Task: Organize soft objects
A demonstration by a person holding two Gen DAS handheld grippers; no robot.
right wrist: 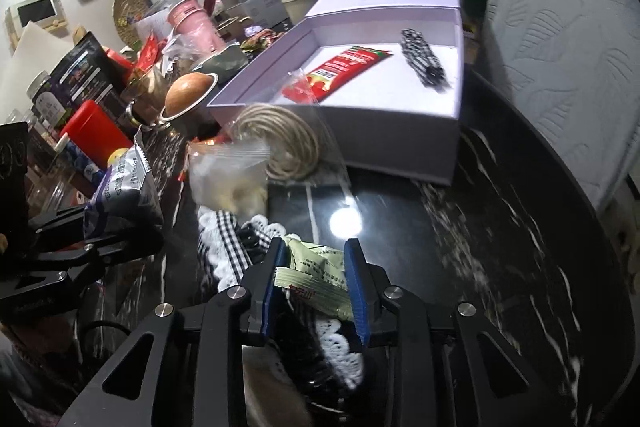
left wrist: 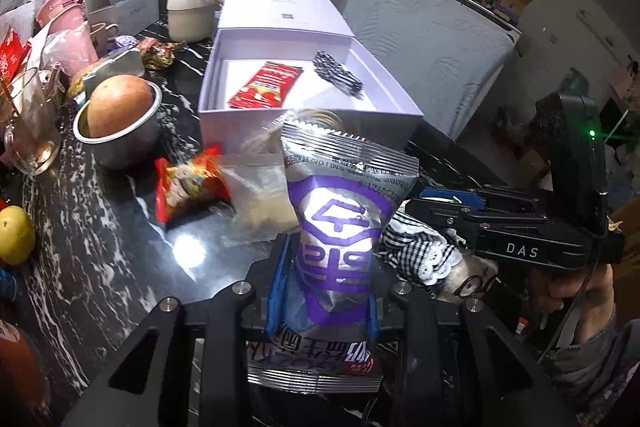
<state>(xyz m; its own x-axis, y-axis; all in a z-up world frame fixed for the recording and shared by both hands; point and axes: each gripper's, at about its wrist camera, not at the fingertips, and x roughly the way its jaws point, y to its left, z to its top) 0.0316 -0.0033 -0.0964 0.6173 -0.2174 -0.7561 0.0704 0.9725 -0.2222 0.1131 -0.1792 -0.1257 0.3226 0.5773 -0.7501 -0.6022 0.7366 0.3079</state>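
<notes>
The silver-and-purple snack pouch [left wrist: 340,211] stands upright, pinched at its lower half between the blue pads of the left gripper [left wrist: 323,291], which is clenched on it; it hangs just above the dark marble table [left wrist: 104,251], in front of the near wall of the lavender box [left wrist: 312,129]. That open box sits toward the table's far side and already holds a red sachet [left wrist: 266,85] and a rolled checkered cloth [left wrist: 339,73].

The right gripper [right wrist: 316,279] is low over a black-and-white checked, lace-trimmed fabric piece [right wrist: 236,247] near the table's near edge. A pale green packet [right wrist: 316,275] lies between its blue pads, but the pads appear to stand a little apart from it, so I cannot tell whether they are gripping or only framing it.

Between grippers and box lie a clear zip bag of pale contents [right wrist: 232,183], a coil of twine in a bag [right wrist: 280,139] and a red snack packet [left wrist: 188,187].

The step in hand looks like carrying the pouch into the box. To do it well, lift it enough for its bottom edge to clear the near wall, move it forward over the bare floor between sachet and cloth, then lower before letting go so that it lies flat. The grip is low on a puffy bag, so it may tip; keep the motion steady.
</notes>
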